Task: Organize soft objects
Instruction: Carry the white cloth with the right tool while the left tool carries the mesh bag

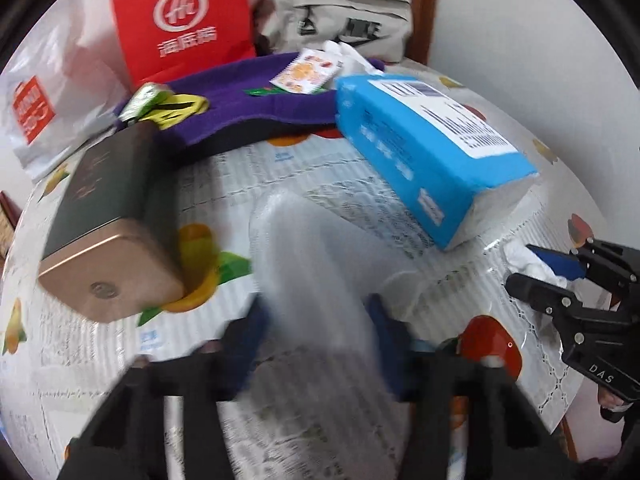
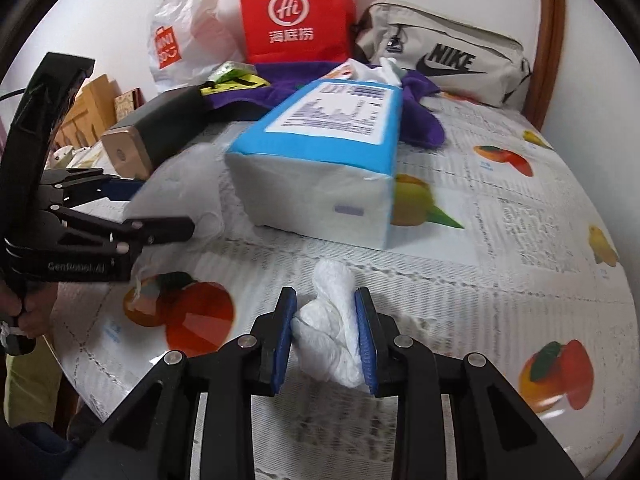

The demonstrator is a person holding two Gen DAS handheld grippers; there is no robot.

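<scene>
Biggest thing here is the table [image 2: 500, 216], covered in a fruit-print cloth under clear plastic, filling most of both views. Along the back, top centre of the right wrist view, stands a red paper bag [image 2: 294, 12], with a grey Nike bag [image 2: 448, 56] to its right and a white plastic bag [image 2: 184, 28] to its left. In front of those lies a purple cloth [image 2: 424, 120], and the blue tissue pack [image 2: 320, 152] sits mid-frame, label side up. A dark box with a gold end [image 2: 152, 136] lies to its left, one end resting up on the purple cloth.

The right gripper [image 2: 325, 340], bottom centre of its own view, has its blue pads squeezed onto a crumpled white tissue [image 2: 332, 320] just over the cloth.

The left gripper [image 1: 316, 344] is clamped on a clear, blurry piece of soft plastic [image 1: 304, 248] (hard to say what exactly) that rises up the middle of the left wrist view.
</scene>
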